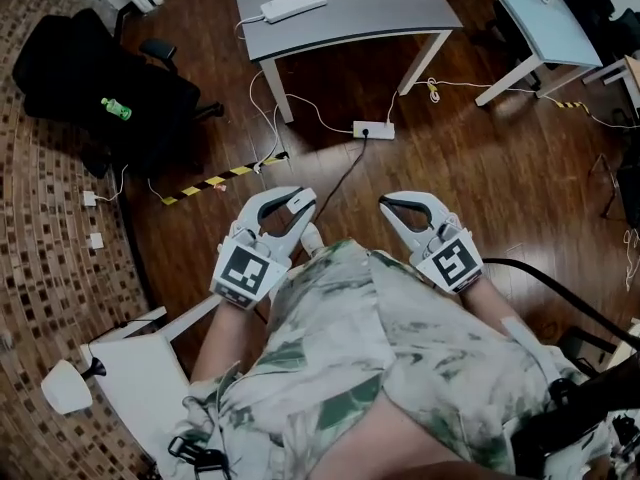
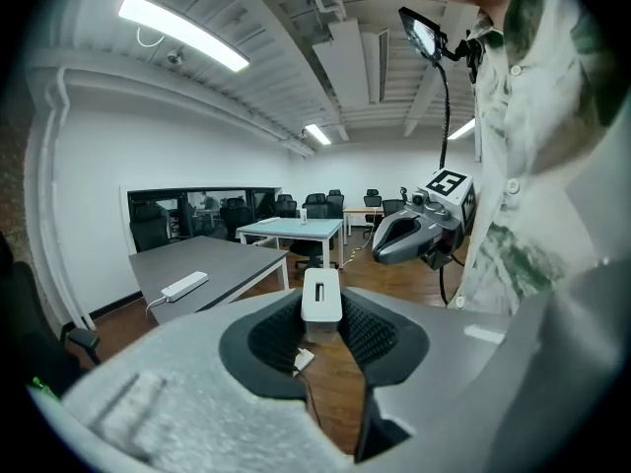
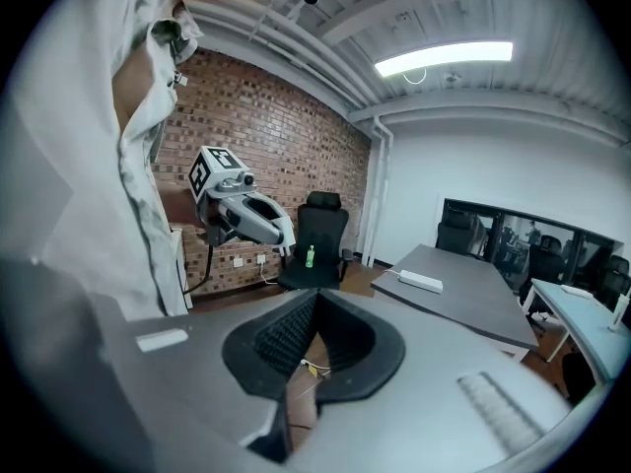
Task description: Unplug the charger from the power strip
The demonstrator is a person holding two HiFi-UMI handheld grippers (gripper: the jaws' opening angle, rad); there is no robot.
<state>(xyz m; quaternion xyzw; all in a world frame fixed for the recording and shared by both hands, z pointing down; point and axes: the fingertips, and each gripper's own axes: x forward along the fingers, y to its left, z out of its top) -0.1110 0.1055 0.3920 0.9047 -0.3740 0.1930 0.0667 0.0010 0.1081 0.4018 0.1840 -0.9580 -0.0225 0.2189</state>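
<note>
Left gripper [image 1: 301, 216] clamps one charger [image 2: 321, 296], base hidden behind pads [image 2: 371, 333]; right gripper [image 3: 314, 304] closed, empty. Two strips: floor strip [image 1: 373, 129], desk strip [image 1: 293, 4].

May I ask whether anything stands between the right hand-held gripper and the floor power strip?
Nothing visible does: only bare wooden floor separates the right hand-held gripper from the power strip; its black cable lies aside.

— What do we count here?
— We count two tables: one grey table [image 1: 380, 3] and one pale blue table [image 1: 525, 13].
— And we see two white power strips, a tabletop power strip [image 1: 293, 4] and a floor power strip [image 1: 373, 129]. We also count one charger [image 2: 321, 296], one black office chair [image 1: 70, 63] and one green bottle [image 1: 116, 109].
</note>
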